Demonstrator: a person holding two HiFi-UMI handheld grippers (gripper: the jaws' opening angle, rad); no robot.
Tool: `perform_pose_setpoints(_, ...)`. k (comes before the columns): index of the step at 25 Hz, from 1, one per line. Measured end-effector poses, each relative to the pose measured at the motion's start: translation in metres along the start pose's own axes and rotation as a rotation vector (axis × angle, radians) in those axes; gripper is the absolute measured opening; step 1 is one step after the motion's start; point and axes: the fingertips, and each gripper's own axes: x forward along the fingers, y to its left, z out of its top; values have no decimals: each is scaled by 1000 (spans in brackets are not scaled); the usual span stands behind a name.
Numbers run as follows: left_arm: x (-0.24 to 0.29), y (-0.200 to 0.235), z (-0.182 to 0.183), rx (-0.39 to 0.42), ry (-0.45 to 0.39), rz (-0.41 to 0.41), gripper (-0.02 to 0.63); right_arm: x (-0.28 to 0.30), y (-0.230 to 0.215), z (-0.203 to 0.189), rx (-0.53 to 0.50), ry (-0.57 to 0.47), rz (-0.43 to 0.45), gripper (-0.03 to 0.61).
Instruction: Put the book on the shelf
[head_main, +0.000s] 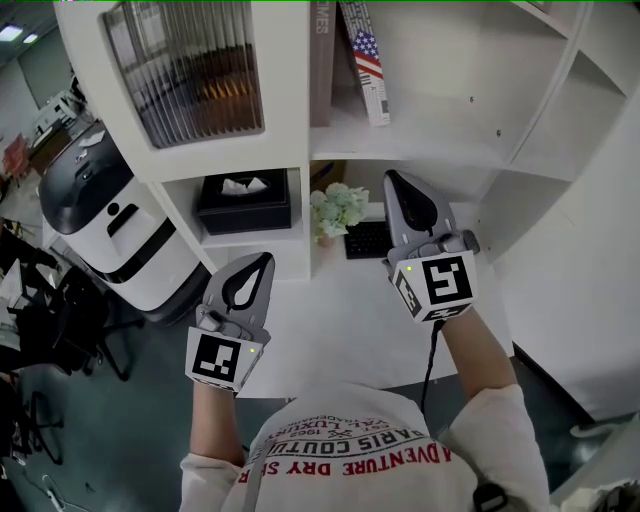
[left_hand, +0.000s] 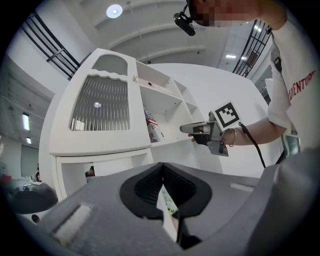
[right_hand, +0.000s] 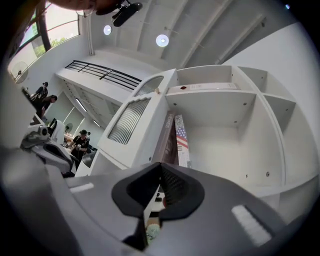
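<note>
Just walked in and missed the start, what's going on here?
A person stands at a white shelf, a gripper in each hand. The left gripper and right gripper both have jaws shut on nothing. The flag-covered book leans in an upper compartment beside a second book, so the shelving looks done.
</note>
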Motion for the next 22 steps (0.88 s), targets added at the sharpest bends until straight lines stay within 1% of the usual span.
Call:
perform_pose_setpoints(4,-6,-3,-3,-18,4,7,5,-25,17,-35,58,54,30,0)
perform_pose_setpoints(8,-11,-8,-6,-15,18,8,5,-48,32,-70,125,139,71,1)
perform_pose_setpoints(10,-11,-10,-9,-12,26,8,5,-57,34,-83,177,169,78,0)
perform_pose_setpoints(12,-12,-12,-11,-16,31,13,5,-65,36,-94,204,186,72,0)
perform_pose_setpoints(16,-13,-19,-11,-18,37,10,5,-73,42,-103,196,194,67,0)
perform_pose_setpoints(22,-12,-17,-14,-32,52,31,5,-75,59,-94,190,153,132,0)
